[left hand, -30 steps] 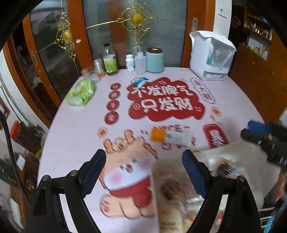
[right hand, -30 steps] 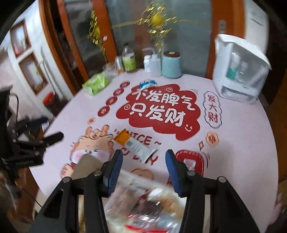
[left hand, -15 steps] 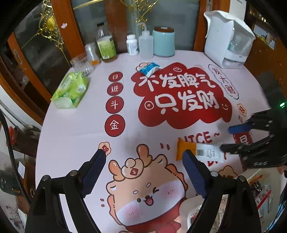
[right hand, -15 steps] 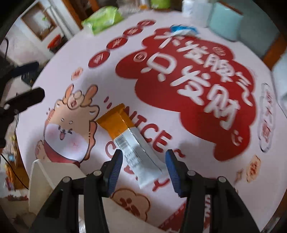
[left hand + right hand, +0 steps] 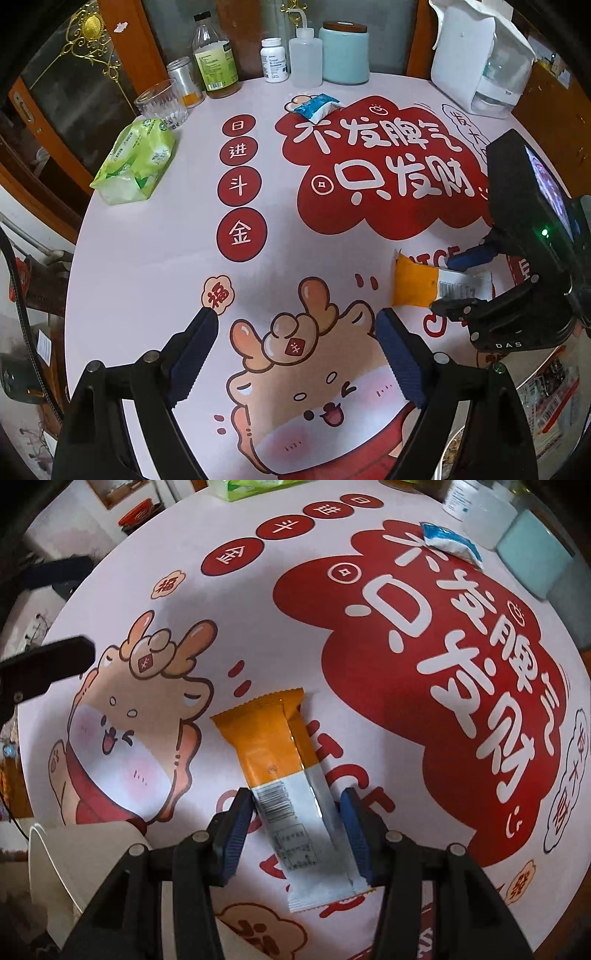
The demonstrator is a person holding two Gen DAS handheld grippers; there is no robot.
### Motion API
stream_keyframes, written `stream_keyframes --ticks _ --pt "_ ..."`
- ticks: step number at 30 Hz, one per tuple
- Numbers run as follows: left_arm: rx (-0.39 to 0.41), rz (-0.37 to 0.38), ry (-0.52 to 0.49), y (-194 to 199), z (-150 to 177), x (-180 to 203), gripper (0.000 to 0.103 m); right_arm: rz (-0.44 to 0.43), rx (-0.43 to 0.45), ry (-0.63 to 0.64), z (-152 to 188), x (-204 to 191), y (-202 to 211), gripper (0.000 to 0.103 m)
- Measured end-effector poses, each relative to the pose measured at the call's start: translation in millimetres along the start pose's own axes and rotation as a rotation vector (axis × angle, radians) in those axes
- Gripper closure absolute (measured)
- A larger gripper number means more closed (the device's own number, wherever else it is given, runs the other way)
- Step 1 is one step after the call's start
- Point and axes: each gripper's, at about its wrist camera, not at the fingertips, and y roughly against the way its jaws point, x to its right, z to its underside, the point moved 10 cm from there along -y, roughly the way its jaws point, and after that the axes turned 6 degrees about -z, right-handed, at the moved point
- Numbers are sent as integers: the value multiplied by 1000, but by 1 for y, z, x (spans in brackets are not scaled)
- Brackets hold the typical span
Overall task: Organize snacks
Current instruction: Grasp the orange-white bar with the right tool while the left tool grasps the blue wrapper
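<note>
Straddling the white end of the light, crinkly snack bar (image 5: 280,771) at 6 o'clock, the right gripper (image 5: 295,819) has been closing, the bar between its narrowed jaws; the left gripper (image 5: 299,354) is held wide, empty.

1. The bench (image 5: 147,258) wears a smooth, faintly glossy printed cover in pale pink, red and tan.
2. The snack bar wrapper (image 5: 273,753) is thin film, orange and white, with a slight sheen and crimped ends.
3. The right tongs (image 5: 295,812) have matt black plastic arms, metal rivets and blue ribbed pads; the left tongs (image 5: 295,354) look the same.
4. The tissue pack (image 5: 135,162) is soft, crinkled green plastic film.
5. The tumbler (image 5: 162,103) is clear ribbed glass.
6. The canister (image 5: 344,53) has a matt pale-blue body and a dark lid that looks wooden.
7. The squeeze bottle (image 5: 304,59) is translucent plastic.
8. The small packet (image 5: 317,107) is shiny blue-and-white film.
</note>
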Motion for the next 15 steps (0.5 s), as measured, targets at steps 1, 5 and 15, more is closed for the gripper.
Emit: stream_keyframes --ticks 1,5,15 --pt "-1 2 -3 0 -1 0 17 10 4 -3 -1 0 0 59" --pt "1 5 -23 0 -7 3 17 33 27 -89 -2 12 4 66" --pt "26 1 -189 -12 -61 11 17 92 171 -442 -8 80 41 67"
